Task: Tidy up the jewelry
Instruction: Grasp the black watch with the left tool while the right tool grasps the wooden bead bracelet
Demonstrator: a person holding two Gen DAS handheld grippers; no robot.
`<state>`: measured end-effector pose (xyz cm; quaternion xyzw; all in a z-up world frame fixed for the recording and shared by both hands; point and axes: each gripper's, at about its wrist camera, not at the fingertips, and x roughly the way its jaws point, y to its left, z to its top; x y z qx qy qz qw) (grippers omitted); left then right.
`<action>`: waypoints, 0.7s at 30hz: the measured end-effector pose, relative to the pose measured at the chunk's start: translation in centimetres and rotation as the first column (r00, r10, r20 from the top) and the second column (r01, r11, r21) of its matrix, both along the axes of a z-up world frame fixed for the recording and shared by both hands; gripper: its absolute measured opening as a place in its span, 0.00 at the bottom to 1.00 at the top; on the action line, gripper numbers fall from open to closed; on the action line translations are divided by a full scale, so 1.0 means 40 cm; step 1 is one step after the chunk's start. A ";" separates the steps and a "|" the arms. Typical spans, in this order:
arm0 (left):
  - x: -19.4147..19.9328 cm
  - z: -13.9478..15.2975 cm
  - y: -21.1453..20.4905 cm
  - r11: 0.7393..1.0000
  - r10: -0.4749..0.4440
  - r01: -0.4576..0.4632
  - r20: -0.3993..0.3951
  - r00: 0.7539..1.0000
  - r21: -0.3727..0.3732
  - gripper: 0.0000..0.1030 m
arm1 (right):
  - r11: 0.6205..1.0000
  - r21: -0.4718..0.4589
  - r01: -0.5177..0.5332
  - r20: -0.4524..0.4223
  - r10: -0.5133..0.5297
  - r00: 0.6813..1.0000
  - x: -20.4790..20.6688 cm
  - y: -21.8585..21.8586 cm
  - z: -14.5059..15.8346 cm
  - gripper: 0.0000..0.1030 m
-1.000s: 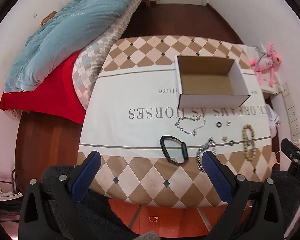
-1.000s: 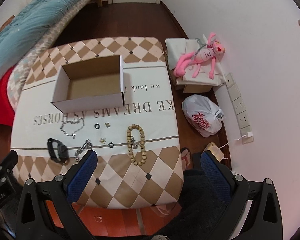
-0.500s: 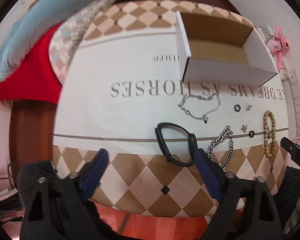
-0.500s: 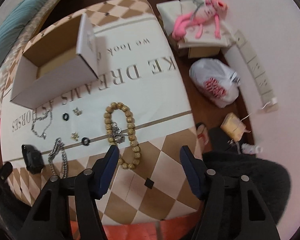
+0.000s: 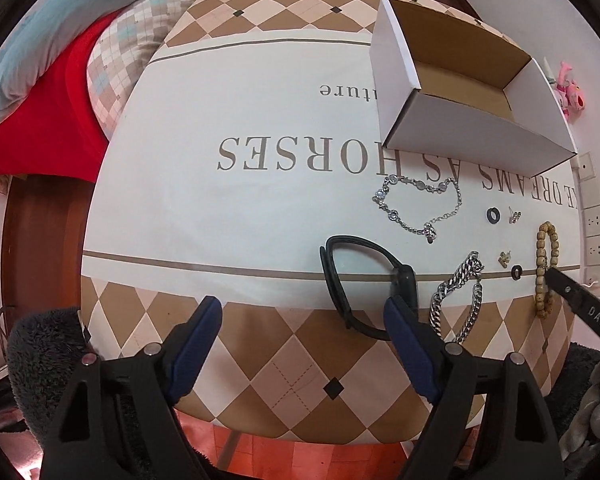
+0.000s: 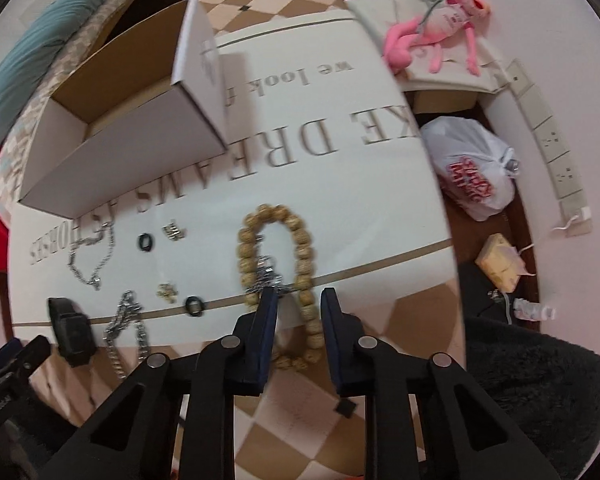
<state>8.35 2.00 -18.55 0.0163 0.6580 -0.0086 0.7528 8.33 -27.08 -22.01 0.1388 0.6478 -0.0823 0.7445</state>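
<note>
Jewelry lies along the near part of a table with a printed cloth [image 5: 228, 216]. An empty white cardboard box [image 5: 472, 120] stands behind it, also in the right wrist view [image 6: 140, 148]. My left gripper [image 5: 302, 312] is open, its right finger beside a black wristband [image 5: 364, 280]. A chunky silver chain [image 5: 456, 296], a thin silver bracelet [image 5: 420, 208], two black rings and small earrings lie to the right. My right gripper [image 6: 298, 300] is partly closed, its jaws straddling one side of a wooden bead bracelet [image 6: 300, 248] without clamping it.
A bed with a teal duvet [image 5: 40, 32] and red sheet stands left of the table. A pink plush toy [image 6: 440, 28], a white plastic bag [image 6: 472, 172] and wall sockets are on the right. A dark fluffy rug [image 6: 540, 400] lies at the table's near side.
Both grippers have moved down and forward toward the table. The right gripper's jaws have narrowed around the bead bracelet. The left gripper has come up to the black wristband.
</note>
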 end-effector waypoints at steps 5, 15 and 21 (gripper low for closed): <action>0.003 -0.003 0.003 1.000 -0.007 0.007 -0.004 1.000 -0.014 0.79 | 1.000 -0.012 -0.023 -0.006 0.023 1.000 0.001 0.031 -0.013 0.09; 0.029 -0.060 0.006 0.998 -0.022 0.020 -0.047 0.999 -0.057 0.41 | 0.998 0.069 -0.013 -0.043 0.016 0.999 -0.066 0.071 -0.001 0.09; 0.034 -0.096 0.003 0.998 -0.042 0.040 -0.048 0.998 -0.044 0.31 | 0.999 0.052 -0.011 -0.072 0.014 0.997 -0.068 0.098 -0.009 0.09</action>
